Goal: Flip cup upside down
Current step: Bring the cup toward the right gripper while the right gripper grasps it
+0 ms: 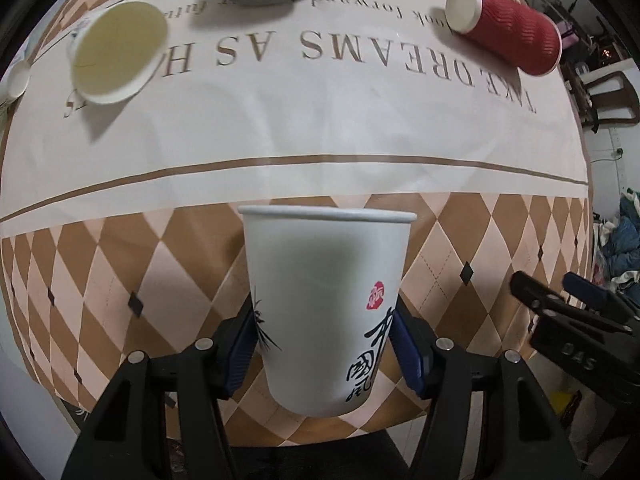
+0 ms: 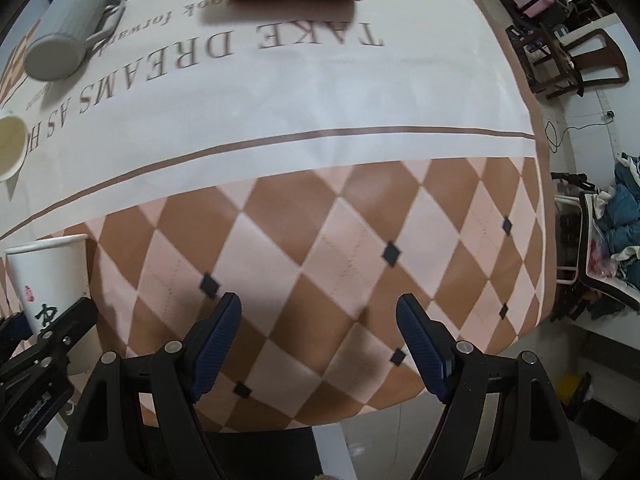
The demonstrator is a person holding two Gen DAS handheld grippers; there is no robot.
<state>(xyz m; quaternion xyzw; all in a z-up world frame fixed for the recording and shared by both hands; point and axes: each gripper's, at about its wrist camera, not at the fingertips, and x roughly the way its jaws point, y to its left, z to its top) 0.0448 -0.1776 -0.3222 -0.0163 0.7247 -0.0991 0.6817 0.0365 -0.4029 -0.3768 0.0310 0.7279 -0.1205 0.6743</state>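
A white paper cup (image 1: 326, 304) with black brush writing and a red seal stands upright, rim up, between my left gripper's (image 1: 325, 346) blue pads. The pads press its lower sides and hold it over the table's near edge. The same cup (image 2: 50, 280) shows at the far left of the right wrist view, with the left gripper's fingers below it. My right gripper (image 2: 319, 340) is open and empty, above the checkered cloth near the table's front edge. It also appears at the right of the left wrist view (image 1: 560, 296).
A red ribbed cup (image 1: 508, 30) lies on its side at the far right. A grey mug (image 2: 68, 26) and another white paper cup (image 1: 116, 50) lie tipped at the far left. The tablecloth (image 2: 320, 120) carries printed text. Chairs (image 2: 576, 60) and clutter stand to the right.
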